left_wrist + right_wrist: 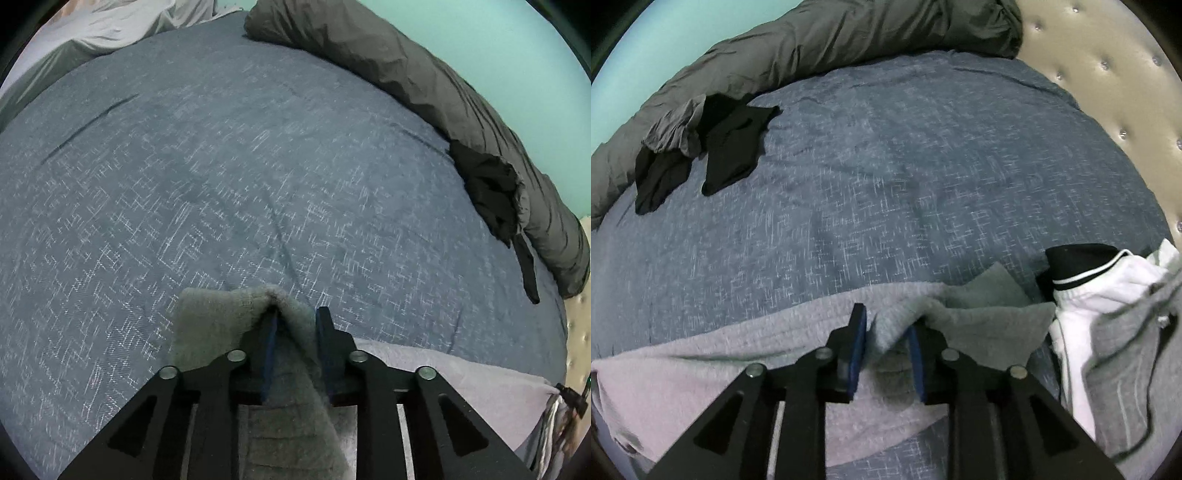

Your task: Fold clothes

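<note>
L gripper (295, 319) has its fingers pinching a raised fold of the grey knit garment (236, 317), cloth draped over the L finger and hanging down btwn both. R gripper (886, 323) same deal: fingers closed in on a bunched ridge of that grey garment (738, 354), which lies spread across the near edge of the bed (886, 166), blue-grey flecked cover. Darker grey inner side of garment shows just R of the R gripper. Beside that, near the tufted cream headboard (1108, 92), a pile w/ a white garment (1108, 291) w/ black striped cuff. Far side of bed: rolled dark grey duvet (812, 40) along the teal wall, black clothing (731, 144) lying against it. L wrist view slightly motion-blurred.
</note>
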The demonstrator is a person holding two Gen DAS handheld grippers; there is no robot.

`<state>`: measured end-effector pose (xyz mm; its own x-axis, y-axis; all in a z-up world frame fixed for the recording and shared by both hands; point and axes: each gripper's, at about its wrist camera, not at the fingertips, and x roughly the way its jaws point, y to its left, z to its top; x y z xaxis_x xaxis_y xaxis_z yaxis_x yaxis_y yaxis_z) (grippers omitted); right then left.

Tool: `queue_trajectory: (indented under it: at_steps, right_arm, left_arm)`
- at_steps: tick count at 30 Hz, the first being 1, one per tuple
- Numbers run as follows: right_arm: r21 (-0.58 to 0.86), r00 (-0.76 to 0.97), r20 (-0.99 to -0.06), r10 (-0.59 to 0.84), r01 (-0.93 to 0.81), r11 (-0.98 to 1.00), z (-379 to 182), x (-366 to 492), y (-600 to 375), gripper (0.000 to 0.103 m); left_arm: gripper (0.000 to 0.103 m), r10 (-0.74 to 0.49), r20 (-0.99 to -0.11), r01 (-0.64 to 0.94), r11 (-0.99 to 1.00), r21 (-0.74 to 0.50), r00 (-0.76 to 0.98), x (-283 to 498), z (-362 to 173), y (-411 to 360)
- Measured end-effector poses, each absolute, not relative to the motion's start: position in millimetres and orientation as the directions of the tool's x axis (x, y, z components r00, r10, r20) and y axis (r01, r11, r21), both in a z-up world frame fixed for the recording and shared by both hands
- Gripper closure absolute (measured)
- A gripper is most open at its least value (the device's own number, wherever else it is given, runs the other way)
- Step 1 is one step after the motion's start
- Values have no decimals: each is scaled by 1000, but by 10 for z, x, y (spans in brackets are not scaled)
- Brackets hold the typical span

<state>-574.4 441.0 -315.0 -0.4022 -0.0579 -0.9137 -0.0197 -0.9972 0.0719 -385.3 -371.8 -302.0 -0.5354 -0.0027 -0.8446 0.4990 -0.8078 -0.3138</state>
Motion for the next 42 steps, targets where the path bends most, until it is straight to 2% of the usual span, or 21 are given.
queue_trajectory:
  at_steps: [3, 5, 7, 9, 14, 16, 20, 23, 26, 28, 31, 37, 42]
  right_arm:
    - [108, -411, -906, -99, 1, -994, -3099, -5755, 4441, 77]
    - [119, -407, -906, -116, 17, -993, -3052, -5774, 4442, 68]
    - [102, -420, -901, -111, 43, -994, -2985, -5781, 4372, 65]
    - [119, -416, -900, -128, 48, -992, -2942, -5786, 4348, 53]
    - [209, -422, -883, -205, 37, -977, -2867, -5735, 4419, 39]
    - [215, -436, -874, -213, 46, -976, -2860, -5680, 4477, 39]
    - [340, -423, -857, -295, -35, -940, -2890, -5659, 4687, 39]
    - [377, -416, -848, -329, -37, -925, -2837, -5646, 4677, 32]
    - [313, -385, -876, -289, 2, -950, -2809, -5655, 4566, 32]
    - [337, -379, -872, -310, -4, -942, -2804, -5666, 4565, 32]
    - [345, -359, -876, -321, -1, -939, -2821, -5681, 4545, 23]
    - [296, -422, -867, -264, -11, -955, -2816, -5585, 4622, 22]
    - [282, -435, -869, -236, -44, -958, -3157, -5332, 4733, 22]
  left_arm:
    - [67, -29, -829, 488, -820, -300, -558, -3789, -2910, -3687]
    - [61, -45, -823, 475, -833, -281, -566, -3749, -2825, -3659]
    - [60, -54, -820, 471, -839, -272, -570, -3717, -2758, -3663]
    - [60, -61, -813, 478, -833, -278, -579, -3671, -2690, -3688]
    - [55, -67, -802, 471, -837, -278, -593, -3518, -2621, -3704]
    - [55, -62, -798, 463, -840, -282, -599, -3444, -2627, -3697]
    - [55, -46, -790, 448, -843, -297, -611, -3291, -2701, -3654]
    - [55, -43, -788, 443, -845, -300, -614, -3181, -2777, -3563]
    - [55, -25, -779, 409, -862, -301, -626, -3127, -2811, -3442]
    - [55, -20, -771, 391, -870, -301, -637, -3099, -2823, -3356]
    - [55, 6, -758, 374, -867, -329, -653, -3072, -2839, -3281]
    - [54, 28, -735, 356, -862, -361, -678, -2989, -2874, -3150]
    - [52, 38, -709, 343, -856, -387, -704, -2834, -2920, -2975]
